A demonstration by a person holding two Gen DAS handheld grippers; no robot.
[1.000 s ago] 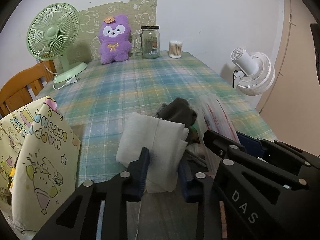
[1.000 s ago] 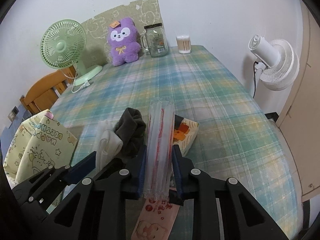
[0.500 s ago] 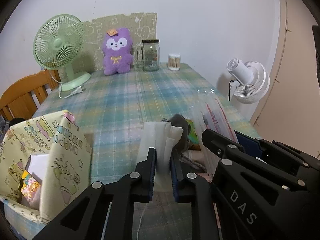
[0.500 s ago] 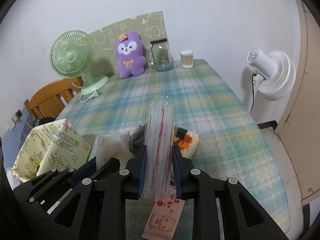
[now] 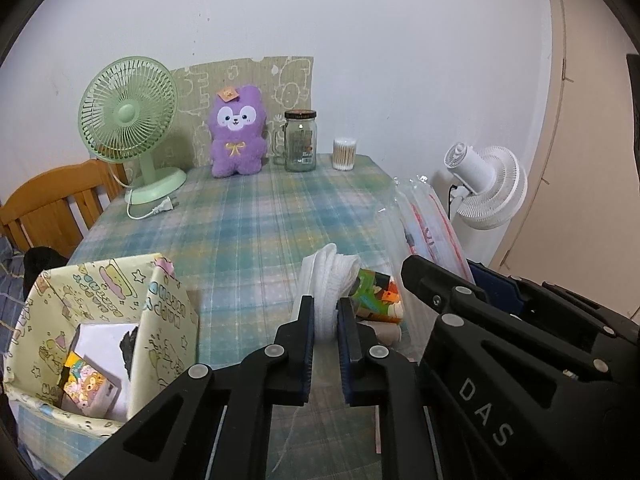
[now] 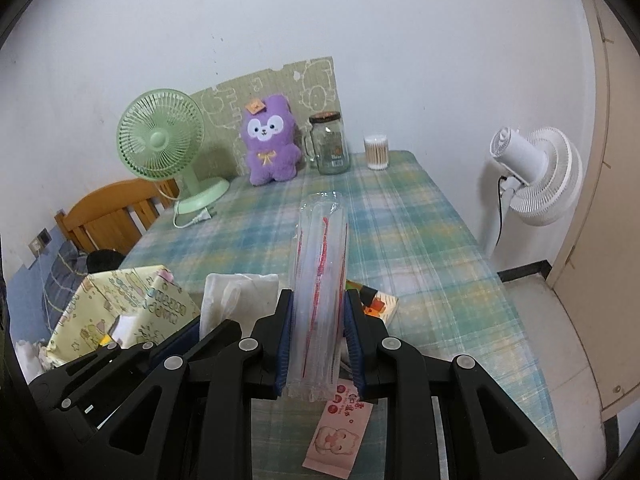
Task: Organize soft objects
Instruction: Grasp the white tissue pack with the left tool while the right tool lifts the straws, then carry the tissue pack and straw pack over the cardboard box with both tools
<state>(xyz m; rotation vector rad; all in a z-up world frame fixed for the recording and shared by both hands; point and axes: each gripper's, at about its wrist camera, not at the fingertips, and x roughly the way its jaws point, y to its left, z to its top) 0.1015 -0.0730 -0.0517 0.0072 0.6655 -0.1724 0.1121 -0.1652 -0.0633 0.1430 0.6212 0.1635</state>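
My left gripper (image 5: 325, 305) is shut on a folded white cloth (image 5: 330, 276), held up above the plaid table (image 5: 256, 224). My right gripper (image 6: 318, 302) is shut on a clear plastic packet with red print (image 6: 322, 256), standing on edge between the pads. The same packet (image 5: 430, 224) shows at right in the left wrist view, and the white cloth (image 6: 232, 296) at left in the right wrist view. A yellow cartoon-print fabric box (image 5: 108, 320) sits at the near left with small items inside.
A colourful small packet (image 5: 374, 292) and a pink sachet (image 6: 338, 436) lie on the table near the grippers. At the far end stand a green fan (image 5: 132, 120), a purple plush (image 5: 238, 132), a glass jar (image 5: 300, 140) and a cotton-swab tub (image 5: 344, 154). A white fan (image 5: 484, 184) stands beyond the right edge.
The left gripper closed onto the white cloth and lifted it off the pile. Both grippers rose, the right one still carrying the plastic packet; the dark grey cloth dropped out of sight.
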